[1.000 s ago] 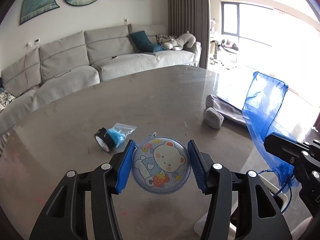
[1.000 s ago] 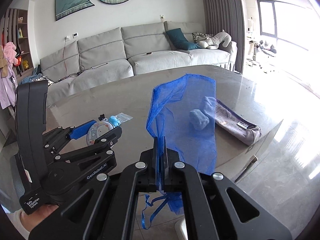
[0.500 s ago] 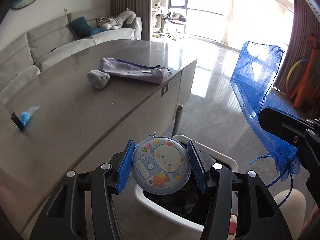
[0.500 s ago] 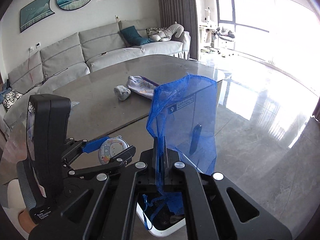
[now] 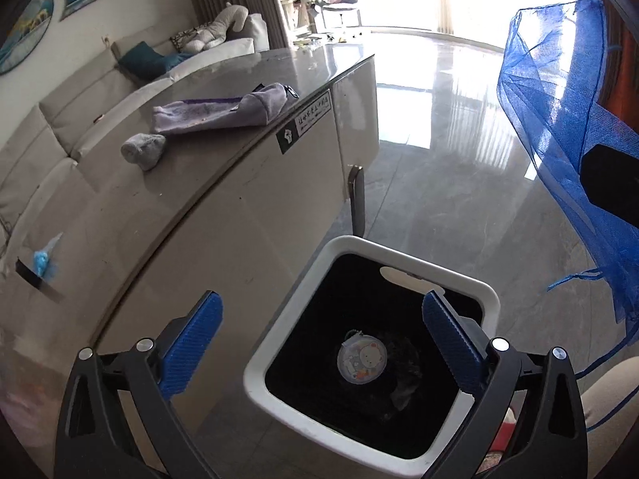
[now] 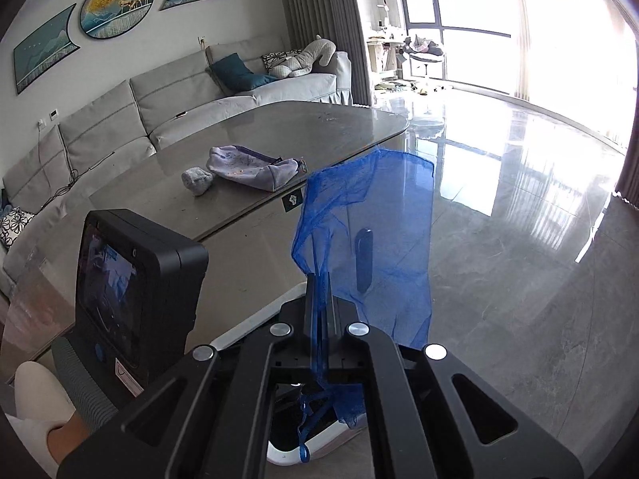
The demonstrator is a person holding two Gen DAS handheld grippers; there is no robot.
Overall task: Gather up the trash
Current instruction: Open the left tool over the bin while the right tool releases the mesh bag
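A round cartoon-bear badge (image 5: 362,358) lies inside the white-rimmed trash bin (image 5: 407,255) on the floor beside the table. My left gripper (image 5: 323,333) hovers over the bin, its jaws opening wide with nothing between the blue pads (image 5: 191,343). My right gripper (image 6: 318,295) is shut on a blue mesh bag (image 6: 371,215), which stands up from its tips; the same blue mesh bag (image 5: 559,92) shows at the right of the left wrist view. On the table remain a grey crumpled wad (image 5: 143,151), a lilac pouch (image 5: 223,109) and a blue-filled plastic baggie (image 5: 43,257).
The grey table (image 6: 279,127) runs to the left, its edge just beside the bin. A dark table leg (image 5: 356,199) stands behind the bin. Polished floor (image 6: 519,219) spreads to the right. A grey sofa (image 6: 159,95) lines the wall. A person's slipper (image 6: 38,395) is at the lower left.
Both grippers swung from over the table to the bin. The left jaws opened and the bear badge fell into the bin. The right gripper kept hold of the mesh bag.
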